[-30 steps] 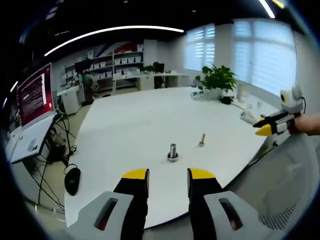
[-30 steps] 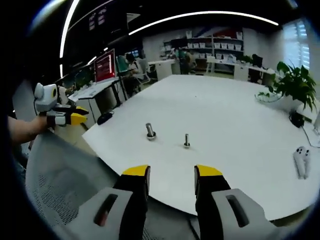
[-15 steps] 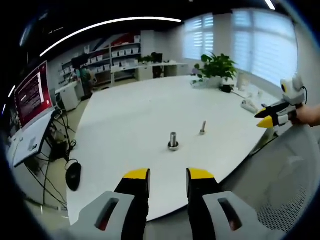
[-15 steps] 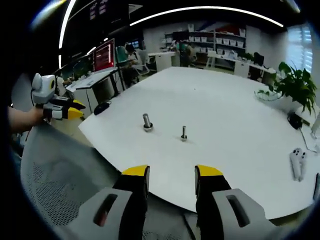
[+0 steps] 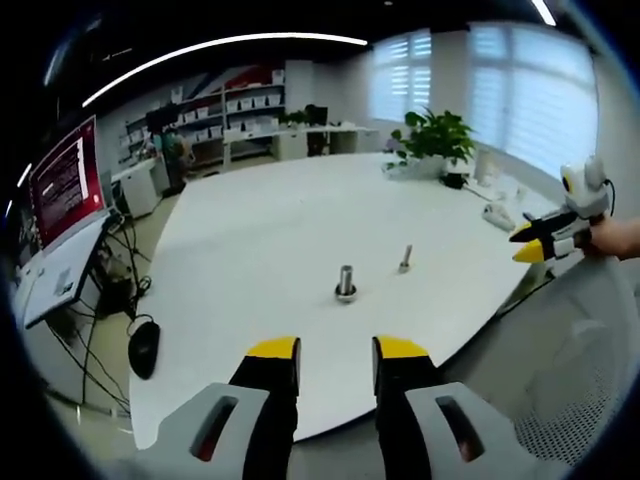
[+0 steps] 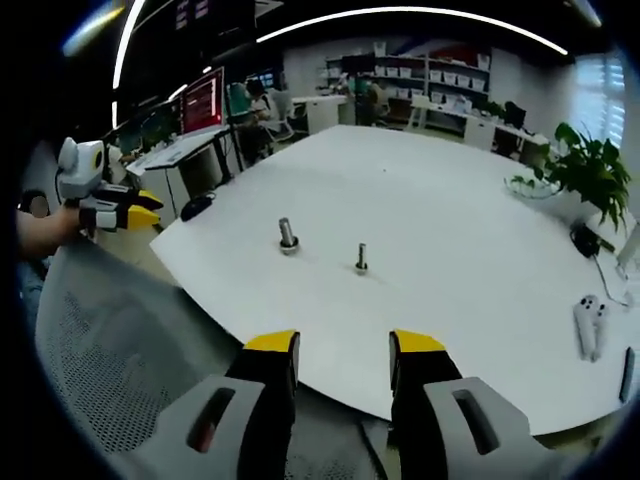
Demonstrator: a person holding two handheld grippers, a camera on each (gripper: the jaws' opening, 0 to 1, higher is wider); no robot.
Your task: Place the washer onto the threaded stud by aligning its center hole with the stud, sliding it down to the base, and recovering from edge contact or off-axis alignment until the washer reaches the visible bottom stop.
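Standing upright on the white counter (image 5: 250,240), well ahead of both empty, parted grippers, the threaded stud (image 5: 405,258) rises beside a stouter post (image 5: 345,283); the washer perhaps rings that post's foot. Neither gripper looks clearly nearer.

Red screen (image 5: 67,185) text seemingly illegible

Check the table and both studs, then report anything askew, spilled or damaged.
Nothing stands out. The thick stud and thin stud both stand upright on the white table, apart from each other. Nothing is spilled around them.
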